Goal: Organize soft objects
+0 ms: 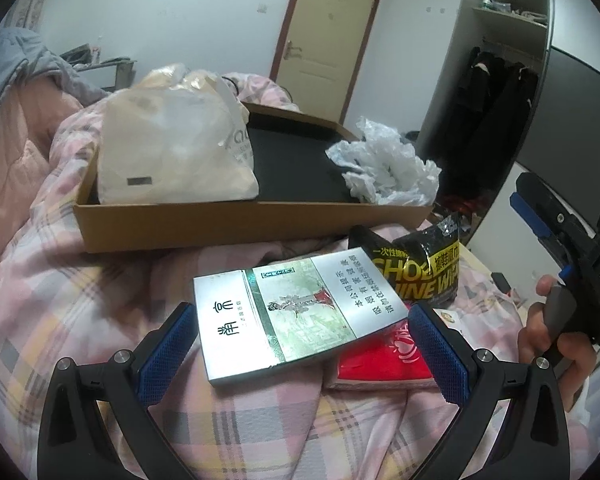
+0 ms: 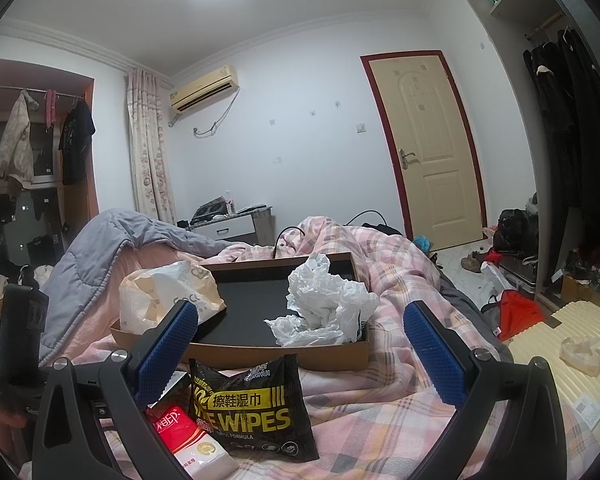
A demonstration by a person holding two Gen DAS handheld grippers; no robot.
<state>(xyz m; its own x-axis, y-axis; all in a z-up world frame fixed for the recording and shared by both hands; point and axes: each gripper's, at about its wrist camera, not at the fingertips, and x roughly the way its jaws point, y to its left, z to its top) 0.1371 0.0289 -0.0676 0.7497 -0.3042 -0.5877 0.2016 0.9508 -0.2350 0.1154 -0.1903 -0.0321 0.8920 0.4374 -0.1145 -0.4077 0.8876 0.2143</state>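
Left tongs (image 1: 300, 350) wide open, holding nothing. Silver cigarette box (image 1: 296, 312) lying flat between the two blue pads, closer to the left pad (image 1: 166, 352), not touching either one as far as can be seen. Red packet (image 1: 380, 356) tucked under the box's right corner, just beside the right pad (image 1: 440, 354). Black shoe wipes pack (image 1: 420, 268) behind that, up past the fingertips.

Right tongs (image 2: 300, 356) wide open too, gripping nothing. Same wipes pack (image 2: 252, 404) lying low between those fingers, near the left one, with the red packet (image 2: 180, 432) partly behind that finger.

Brown cardboard tray (image 1: 240, 224) farther back on the bed, black inside. Cream bag (image 1: 172, 148) in its left end, crumpled white plastic bag (image 1: 388, 168) in its right end, bare black floor open between them. Low front wall facing the tongs.

Soft pink plaid blanket (image 1: 60, 300) under everything, lumpy and wrinkled. Grey quilt (image 2: 100, 256) heaped on the left, cream door (image 2: 432, 152) on the far wall, dark clothes (image 2: 560, 120) hanging at the right.
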